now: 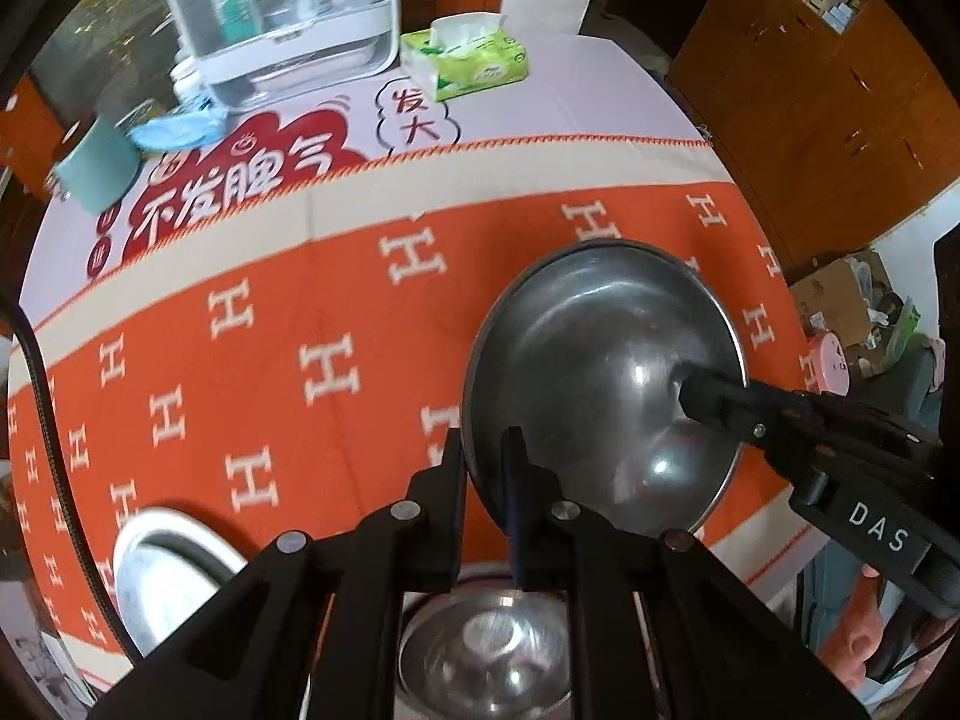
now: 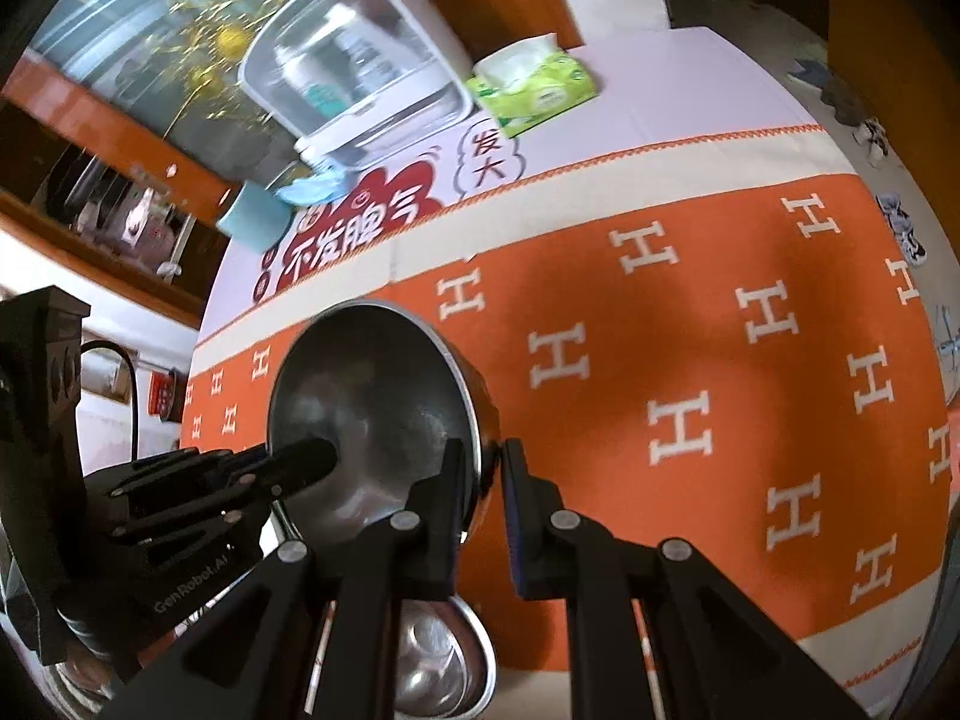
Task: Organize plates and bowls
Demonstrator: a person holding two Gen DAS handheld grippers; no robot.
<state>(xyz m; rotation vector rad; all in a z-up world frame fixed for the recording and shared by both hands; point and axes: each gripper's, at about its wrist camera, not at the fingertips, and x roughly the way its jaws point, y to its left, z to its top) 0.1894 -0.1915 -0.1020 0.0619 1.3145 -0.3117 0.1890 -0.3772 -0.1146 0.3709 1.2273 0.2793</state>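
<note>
Now steel bowl aloft, tilted on edge over worktop; left gripper and right gripper jaws both clamp opposite rims. Second bowl directly beneath.

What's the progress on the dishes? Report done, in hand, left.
Done: nothing visibly stacked yet. In hand: the steel bowl is lifted and tilted above the orange cloth, the left gripper and right gripper each clamped on its rim. Left: a second bowl below the grippers and a plate at the near edge still sit apart.
</note>
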